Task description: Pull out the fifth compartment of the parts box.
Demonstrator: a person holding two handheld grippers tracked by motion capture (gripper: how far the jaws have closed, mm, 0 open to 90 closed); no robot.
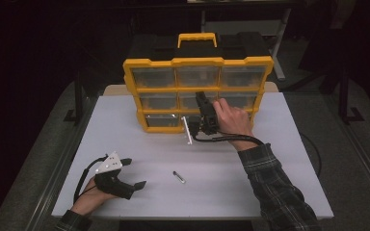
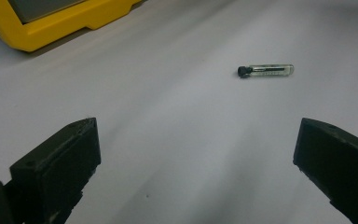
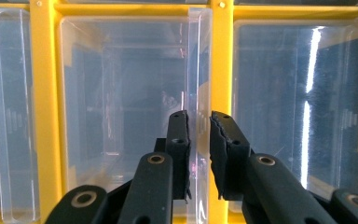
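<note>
Step in hand: right gripper [image 3: 199,135] has its jaws nearly closed on the clear drawer front [image 3: 196,70] of the yellow organizer [image 1: 197,62], bottom row, middle bin. Drawer looks partly pulled out, tab pinched between the pads. Next move, I'd judge: a straight pull toward the person, kept level so the bin doesn't bind. Left gripper [image 1: 127,175] rests on the bench [image 1: 279,144], jaws wide apart, holding nothing. Small vial [image 2: 265,70] lies loose ahead of it, well apart from the organizer; nothing blocks the pull.
</note>
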